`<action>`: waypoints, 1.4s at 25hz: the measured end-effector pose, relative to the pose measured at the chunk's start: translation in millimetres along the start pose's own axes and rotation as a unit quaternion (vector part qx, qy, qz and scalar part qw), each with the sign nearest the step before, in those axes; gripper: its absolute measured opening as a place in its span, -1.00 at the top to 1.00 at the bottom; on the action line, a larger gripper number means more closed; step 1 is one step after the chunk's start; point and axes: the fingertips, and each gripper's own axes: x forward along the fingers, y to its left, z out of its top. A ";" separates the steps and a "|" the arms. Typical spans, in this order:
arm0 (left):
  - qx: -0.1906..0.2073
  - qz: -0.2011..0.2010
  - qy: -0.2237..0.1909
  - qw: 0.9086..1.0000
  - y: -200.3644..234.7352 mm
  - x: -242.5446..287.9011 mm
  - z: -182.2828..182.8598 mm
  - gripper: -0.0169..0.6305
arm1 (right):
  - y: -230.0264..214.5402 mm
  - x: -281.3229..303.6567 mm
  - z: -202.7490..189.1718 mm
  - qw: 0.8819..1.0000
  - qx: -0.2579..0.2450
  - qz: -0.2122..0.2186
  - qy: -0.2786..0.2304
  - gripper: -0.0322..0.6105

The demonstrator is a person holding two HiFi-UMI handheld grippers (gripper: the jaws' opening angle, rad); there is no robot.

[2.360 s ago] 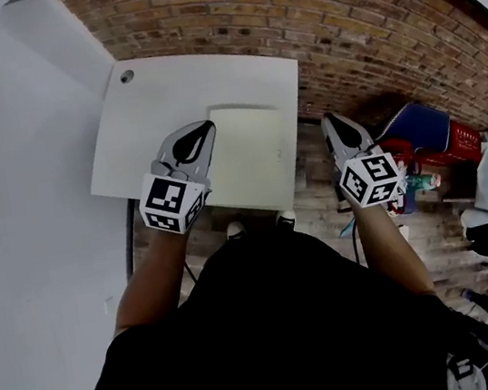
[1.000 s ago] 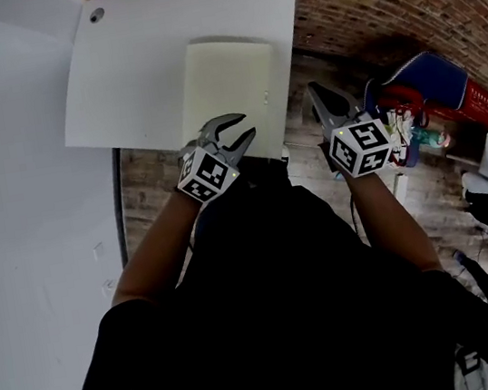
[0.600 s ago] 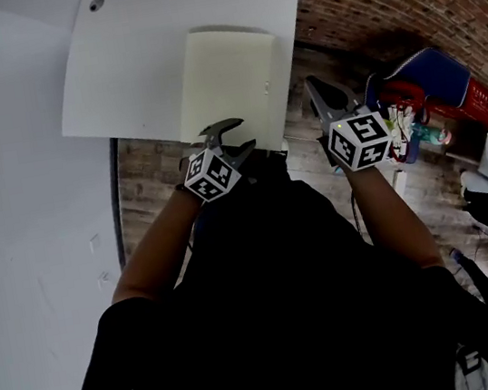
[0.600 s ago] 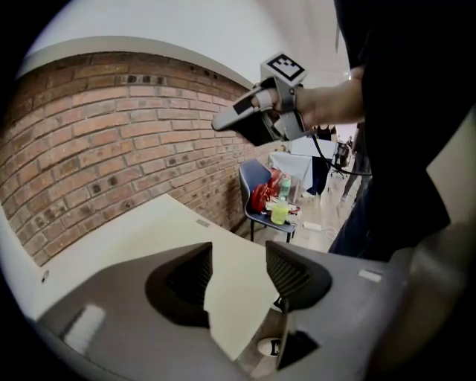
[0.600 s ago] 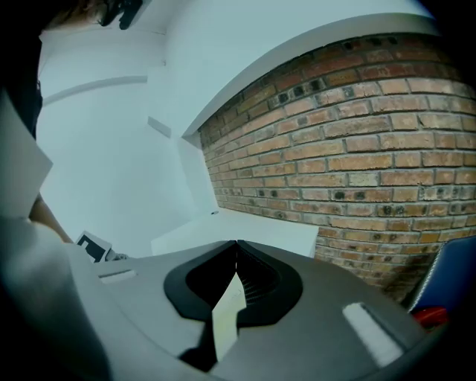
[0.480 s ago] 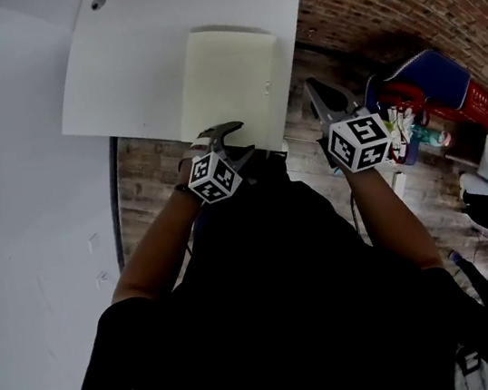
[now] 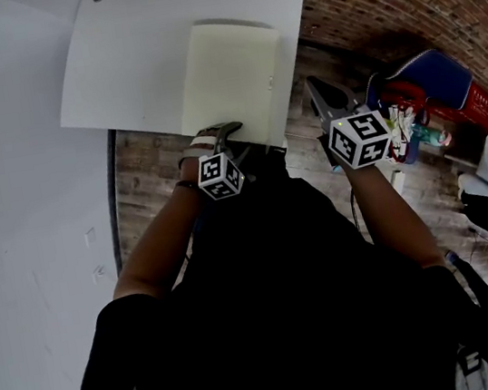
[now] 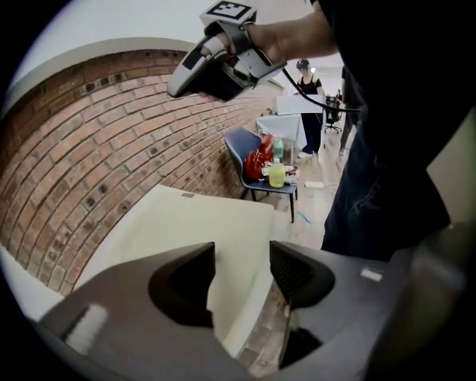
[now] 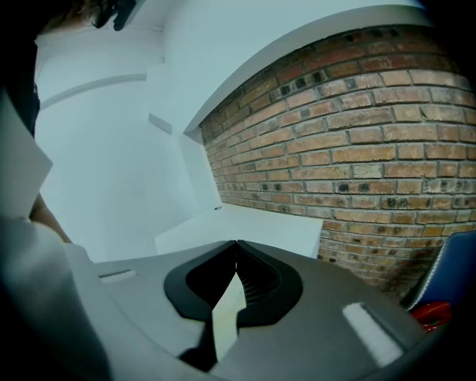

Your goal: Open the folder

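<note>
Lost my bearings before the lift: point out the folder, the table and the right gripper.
folder (image 7: 230,77): head view, middle of its cover.
table (image 7: 132,69): head view, bare top left of the folder.
right gripper (image 9: 236,244): right gripper view, where its shut fingertips meet.

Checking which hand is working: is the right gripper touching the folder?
Apart. The head view shows the right gripper out past the table's right edge, a clear gap between it and the folder.

I count one pale cream rectangular folder (image 7: 231,81) on one white square bench (image 7: 131,60). I hold two grey grippers, my left gripper (image 7: 218,132) and my right gripper (image 7: 312,87). One blue chair (image 8: 253,145) carries one red bag (image 8: 256,162) and one yellow-green bottle (image 8: 277,173).
</note>
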 end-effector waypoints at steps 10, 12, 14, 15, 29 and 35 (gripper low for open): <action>0.052 0.031 -0.001 0.998 -1.1 -1.8 6.3 0.60 | 0.4 -1.8 -5.1 1.000 -0.001 0.003 0.009 0.90; 0.052 0.034 -0.011 0.998 -1.8 -4.7 9.4 0.67 | 1.0 -1.0 -4.6 1.000 -0.001 0.004 0.009 0.90; 0.052 0.042 -0.021 0.998 -1.4 -7.3 11.6 0.71 | 2.4 -0.4 -3.5 1.000 -0.003 0.007 0.009 0.90; 0.051 0.046 -0.025 0.997 -0.6 -9.2 12.6 0.73 | 3.4 -0.2 -3.3 1.000 -0.004 0.009 0.010 0.90; -0.009 0.112 -0.098 0.989 28.5 -67.8 30.4 0.89 | 24.7 6.4 2.3 0.999 -0.028 0.037 0.019 0.90; -0.052 0.146 -0.113 0.981 44.3 -95.3 30.1 0.89 | 44.4 18.7 7.0 0.997 -0.039 0.058 0.022 0.90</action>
